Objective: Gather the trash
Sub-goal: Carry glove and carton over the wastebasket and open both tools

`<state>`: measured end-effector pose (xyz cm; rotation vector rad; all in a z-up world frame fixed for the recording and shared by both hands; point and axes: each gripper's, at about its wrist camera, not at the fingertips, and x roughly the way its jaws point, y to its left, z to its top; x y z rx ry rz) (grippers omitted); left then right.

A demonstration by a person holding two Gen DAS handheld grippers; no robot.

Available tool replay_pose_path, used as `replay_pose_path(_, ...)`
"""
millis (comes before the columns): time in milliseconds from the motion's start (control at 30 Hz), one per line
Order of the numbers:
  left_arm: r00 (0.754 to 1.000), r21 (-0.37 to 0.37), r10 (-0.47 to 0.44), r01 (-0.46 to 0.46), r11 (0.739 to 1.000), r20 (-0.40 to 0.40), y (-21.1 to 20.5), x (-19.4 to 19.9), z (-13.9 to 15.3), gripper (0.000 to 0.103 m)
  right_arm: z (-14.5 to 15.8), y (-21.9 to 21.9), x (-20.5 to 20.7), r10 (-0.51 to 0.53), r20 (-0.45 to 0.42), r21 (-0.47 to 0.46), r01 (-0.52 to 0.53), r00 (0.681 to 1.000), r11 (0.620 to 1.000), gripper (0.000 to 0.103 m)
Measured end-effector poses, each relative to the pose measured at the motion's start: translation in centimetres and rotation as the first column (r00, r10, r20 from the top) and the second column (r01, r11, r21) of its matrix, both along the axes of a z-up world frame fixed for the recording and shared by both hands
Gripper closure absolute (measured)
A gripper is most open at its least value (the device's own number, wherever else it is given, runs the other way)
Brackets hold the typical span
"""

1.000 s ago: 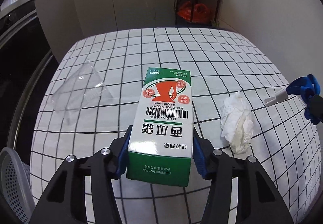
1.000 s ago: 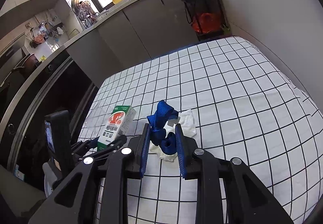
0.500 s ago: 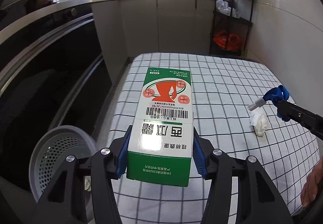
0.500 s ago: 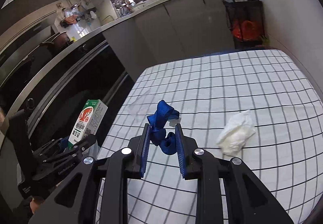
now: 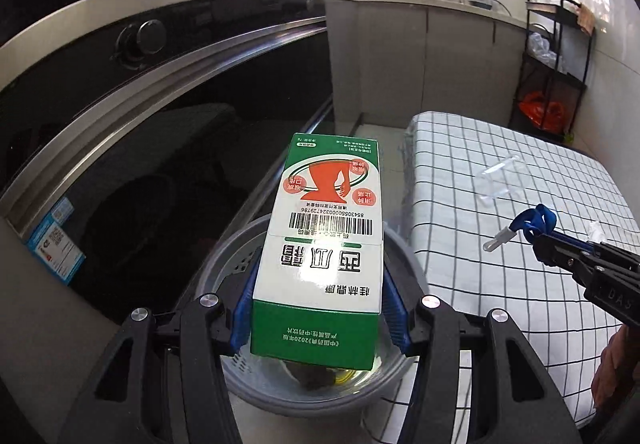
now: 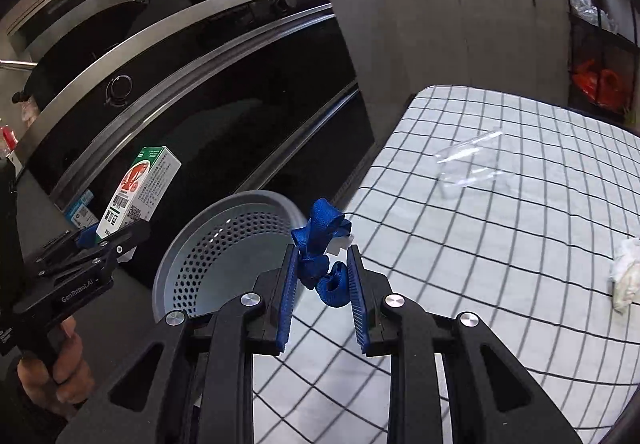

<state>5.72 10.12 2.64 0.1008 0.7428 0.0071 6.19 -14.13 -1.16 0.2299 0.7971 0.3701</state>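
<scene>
Kitchen, checked desk (image 6: 500,244) beside a dark oven front, grey bin (image 6: 224,244) on the floor at its edge.

Left tongs (image 5: 318,314) are closed partway on a green box (image 5: 324,244), pads pressing its two long sides near the bottom end, box hanging right over the bin. It looks light, stiff card, easy to crush if squeezed harder; the side grip seems right. Right tongs (image 6: 322,284) stand narrowly apart with a blue strap (image 6: 320,244) between the pads, near the bin's rim; soft and floppy, best pinched at the knot. A clear wrapper (image 6: 468,164) and a crumpled tissue (image 6: 624,276) lie on the desk, both featherlight, the wrapper probably slippery.
</scene>
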Motion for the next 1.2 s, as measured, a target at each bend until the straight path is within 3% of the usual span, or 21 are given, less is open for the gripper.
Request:
replay_pose_path(200, 0.998, -0.043, 0.042, -0.043, 0.998, -0.044, 4.6, 1.0, -2.3, 0.051, -0.9, 6.7, 1.7, 0.067, -0.023, -0.021, -0.067, 0.998, 0.998, 0.079)
replay_pose_path(467, 0.991, -0.064, 0.043, -0.052, 0.997, -0.129, 6.6, 2.9, -6.9, 0.051, -3.2, 12.2, 3.1, 0.100, -0.063, -0.058, -0.104, 0.993, 0.993, 0.079)
replay_pose_path(867, 0.972, -0.096, 0.039, -0.063, 0.993, -0.233, 7.9, 5.0, -11.3, 0.051, -7.3, 16.3, 5.8, 0.097, -0.174, -0.139, -0.121, 0.980, 0.983, 0.077)
replay_pose_path(1200, 0.962, -0.113, 0.026, -0.059, 0.992, -0.273, 8.5, 5.1, -12.4, 0.051, -7.7, 16.4, 6.1, 0.079, -0.186, -0.149, -0.108, 0.979, 0.983, 0.077)
